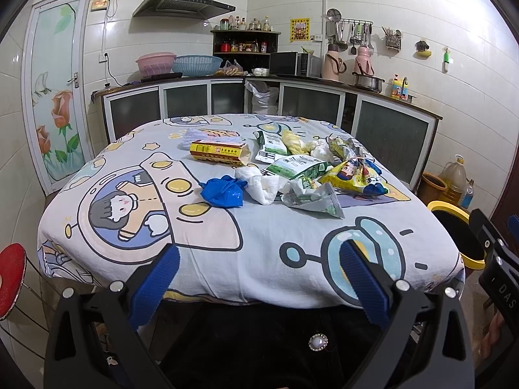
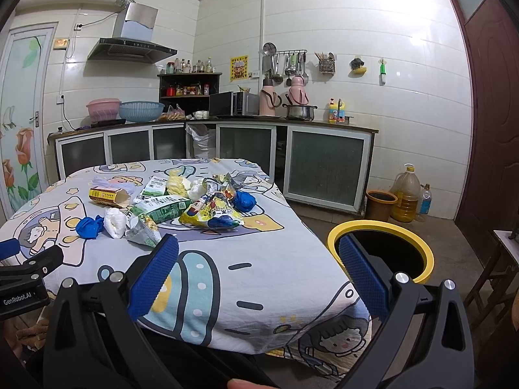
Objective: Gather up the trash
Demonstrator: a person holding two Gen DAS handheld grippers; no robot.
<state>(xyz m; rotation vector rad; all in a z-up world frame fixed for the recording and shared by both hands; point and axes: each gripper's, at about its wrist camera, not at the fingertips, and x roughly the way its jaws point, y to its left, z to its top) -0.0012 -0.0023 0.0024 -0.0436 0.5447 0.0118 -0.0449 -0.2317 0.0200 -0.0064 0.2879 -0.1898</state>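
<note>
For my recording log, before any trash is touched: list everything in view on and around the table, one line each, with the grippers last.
table: 1, covered by a pale blue cartoon-print cloth, centre of the room
yellow carton: 1, yellow and red, lying on its side with one end open, left of the pile
blue wads: 2, blue; one near the front of the pile, the other at its right side
white crumpled plastic: 1, white, touching the front blue wad
green-and-white wrappers: several, middle of the pile
yellow snack bag: 1, yellow and blue, right of the pile
bin: 1, black with a yellow rim, on the floor right of the table
left gripper: 1, black with blue pads, open, empty, before the near table edge
right gripper: 1, same colours, open, empty
</note>
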